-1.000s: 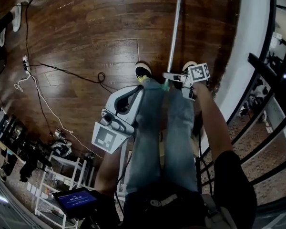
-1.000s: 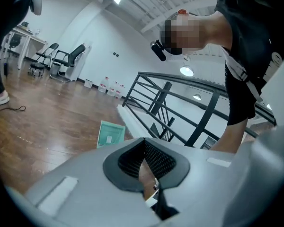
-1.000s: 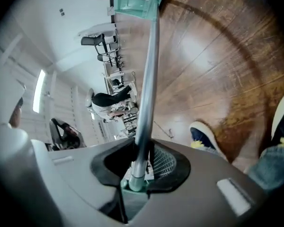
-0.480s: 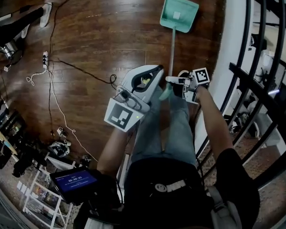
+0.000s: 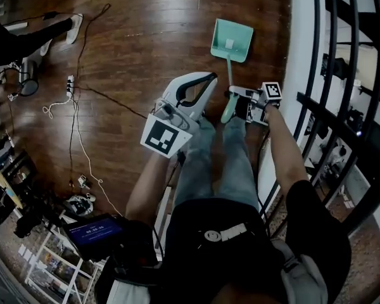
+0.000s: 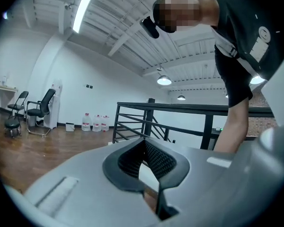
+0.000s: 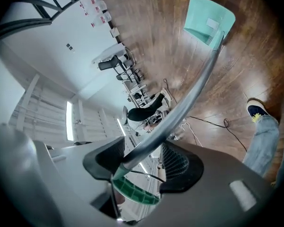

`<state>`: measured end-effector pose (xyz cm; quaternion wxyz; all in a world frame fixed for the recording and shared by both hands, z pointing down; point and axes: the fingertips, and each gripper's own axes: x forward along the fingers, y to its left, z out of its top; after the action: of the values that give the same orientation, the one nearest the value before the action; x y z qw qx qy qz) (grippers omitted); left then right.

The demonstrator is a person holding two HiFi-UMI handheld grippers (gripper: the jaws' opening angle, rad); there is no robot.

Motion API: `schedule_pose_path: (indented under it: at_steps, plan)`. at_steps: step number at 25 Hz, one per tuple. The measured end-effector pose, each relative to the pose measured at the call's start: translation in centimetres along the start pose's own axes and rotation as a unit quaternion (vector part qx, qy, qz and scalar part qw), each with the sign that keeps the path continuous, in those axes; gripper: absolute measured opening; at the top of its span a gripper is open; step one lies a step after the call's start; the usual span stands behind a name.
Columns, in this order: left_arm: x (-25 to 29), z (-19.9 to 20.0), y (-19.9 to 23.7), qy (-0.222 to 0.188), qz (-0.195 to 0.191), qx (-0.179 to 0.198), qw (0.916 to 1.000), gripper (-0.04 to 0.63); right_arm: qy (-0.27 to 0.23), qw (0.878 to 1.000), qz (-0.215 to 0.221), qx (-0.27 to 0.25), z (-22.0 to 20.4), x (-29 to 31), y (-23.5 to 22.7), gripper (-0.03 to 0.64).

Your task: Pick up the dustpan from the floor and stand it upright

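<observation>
You are releasing the right gripper [image 5: 235, 100]: its jaws have just been opening around the handle [image 5: 228, 75] of the mint-green plastic dustpan [image 5: 232, 40], now raised upright on the dark wooden floor [image 5: 133, 37]. Your left gripper [image 5: 202, 84] is hanging closed, empty.

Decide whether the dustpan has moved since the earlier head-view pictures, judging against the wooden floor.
Yes. The dustpan has tipped up: its handle, earlier lying long across the wooden floor, now looks short from above, rising steeply.

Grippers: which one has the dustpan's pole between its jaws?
The right gripper: the dustpan pole runs between its jaws, which have just been opening. The left gripper is shut on nothing.
</observation>
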<state>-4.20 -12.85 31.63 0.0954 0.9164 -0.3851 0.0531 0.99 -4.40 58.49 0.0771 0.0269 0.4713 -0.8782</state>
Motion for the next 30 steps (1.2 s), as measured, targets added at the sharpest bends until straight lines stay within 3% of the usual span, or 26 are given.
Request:
schedule_pose_path:
  at_steps: [4, 6, 10, 18, 21, 26, 30]
  plan:
    - [0.7, 0.3, 0.2, 0.002, -0.003, 0.0, 1.0, 0.018, -0.009, 0.999, 0.046, -0.024, 2.2, -0.6, 2.7, 0.279]
    - [1.1, 0.4, 0.3, -0.001, -0.003, -0.001, 1.0, 0.019, -0.044, 0.994, 0.093, -0.036, 4.2, -0.5, 4.7, 0.358]
    - [1.4, 0.1, -0.1, 0.012, -0.01, 0.006, 0.9999, 0.018, -0.085, 0.983, 0.144, -0.081, 6.5, -0.8, 6.9, 0.365]
    - [1.8, 2.1, 0.8, -0.011, -0.004, -0.018, 0.9998, 0.018, -0.147, 0.94, 0.284, -0.119, 8.8, -1.8, 11.3, 0.405]
    - [2.1, 2.0, 1.0, -0.007, -0.006, -0.015, 0.9998, 0.018, -0.15, 0.93, 0.307, -0.131, 8.6, -1.3, 11.6, 0.405]
    - [2.6, 1.4, 0.1, 0.002, -0.017, -0.01, 0.9998, 0.018, -0.142, 0.937, 0.293, -0.128, 6.9, -1.5, 9.1, 0.249]
    - [2.5, 1.5, 0.0, 0.006, -0.025, -0.006, 0.9996, 0.018, -0.177, 0.925, 0.308, -0.135, 6.3, -3.5, 9.0, 0.05]
